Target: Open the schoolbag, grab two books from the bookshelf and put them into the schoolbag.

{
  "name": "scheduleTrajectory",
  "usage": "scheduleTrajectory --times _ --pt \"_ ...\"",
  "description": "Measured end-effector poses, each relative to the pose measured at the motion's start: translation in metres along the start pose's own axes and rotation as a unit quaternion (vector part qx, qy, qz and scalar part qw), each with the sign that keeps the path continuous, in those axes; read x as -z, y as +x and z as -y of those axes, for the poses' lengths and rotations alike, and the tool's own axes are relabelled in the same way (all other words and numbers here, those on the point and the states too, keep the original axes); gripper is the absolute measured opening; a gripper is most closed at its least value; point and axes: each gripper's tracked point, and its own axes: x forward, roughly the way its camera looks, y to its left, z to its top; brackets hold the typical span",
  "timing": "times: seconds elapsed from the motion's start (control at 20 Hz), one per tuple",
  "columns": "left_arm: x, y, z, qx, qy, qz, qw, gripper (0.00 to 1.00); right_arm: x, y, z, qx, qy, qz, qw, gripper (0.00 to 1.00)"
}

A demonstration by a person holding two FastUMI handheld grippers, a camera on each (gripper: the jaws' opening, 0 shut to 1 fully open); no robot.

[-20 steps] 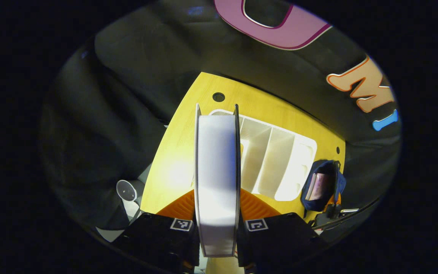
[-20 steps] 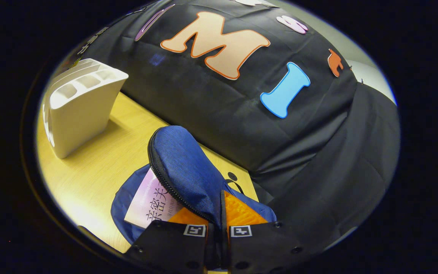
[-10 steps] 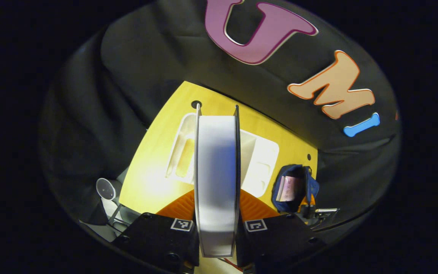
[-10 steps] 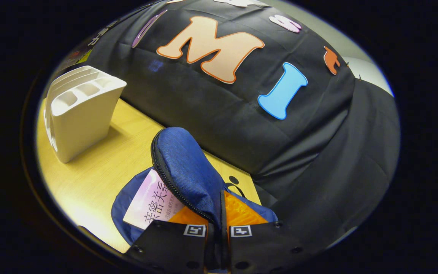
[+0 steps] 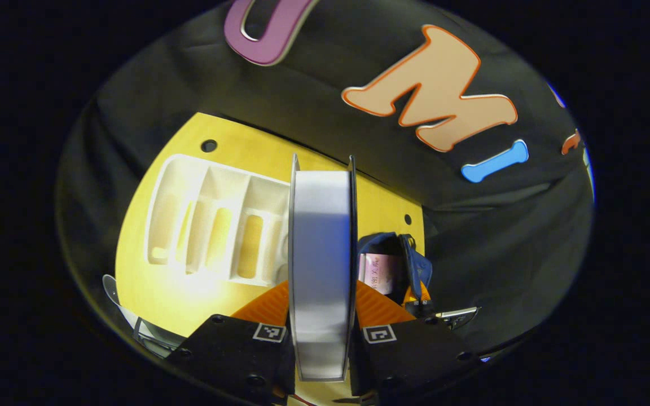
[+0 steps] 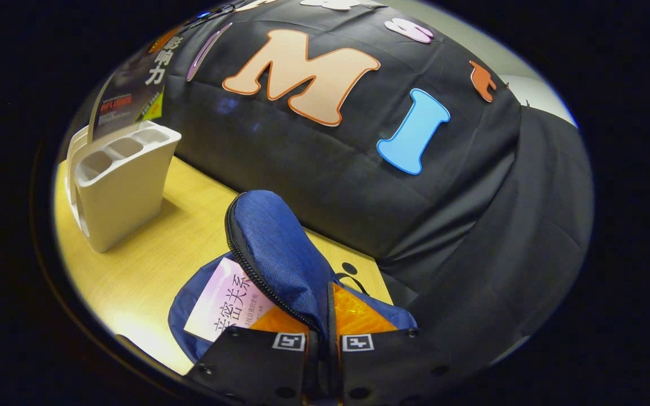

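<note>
Above the yellow bench (image 5: 150, 282), the left gripper (image 5: 321, 316) carries the second book (image 5: 321, 265) edge-on, its fingers pinching the covers from either side, white page block facing the camera. Off to its right stands the blue schoolbag (image 5: 409, 265), mouth open. Over there the right gripper (image 6: 323, 332) has its fingers pressed together on the schoolbag's flap (image 6: 280, 254), lifting it clear of the opening.

Doing this step well likely means keeping that flap raised and steady while the held book travels across, then turning it so its narrow edge lines up with the gap beside the zip (image 6: 251, 270), sliding it down rather than dropping it.

One book with a pale lilac cover (image 6: 226, 307) already lies inside the schoolbag, its top sticking out of the mouth. The white bookshelf (image 5: 212, 220) sits on the bench well apart from the bag; its slots look empty from above, though the held book hides the nearest one, so that cannot be said for certain.
</note>
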Motion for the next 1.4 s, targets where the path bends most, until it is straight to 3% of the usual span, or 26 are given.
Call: scheduleTrajectory --times 0.25,0.75,1.05,1.4 --pt "0.026 0.062 0.048 0.061 0.012 -0.026 0.998 0.36 0.000 0.001 0.009 -0.005 0.024 0.000 1.000 0.10" --pt "0.089 0.190 0.104 0.133 0.011 -0.060 0.989 0.35 -0.004 0.000 0.019 -0.016 0.058 0.004 0.998 0.10" --pt "0.121 0.229 0.137 0.218 0.004 -0.068 0.974 0.35 -0.010 -0.002 0.026 -0.019 0.057 0.023 0.998 0.10" --pt "0.152 0.269 0.176 0.277 0.010 -0.076 0.958 0.35 -0.023 -0.006 0.021 -0.034 0.042 0.057 0.997 0.10"
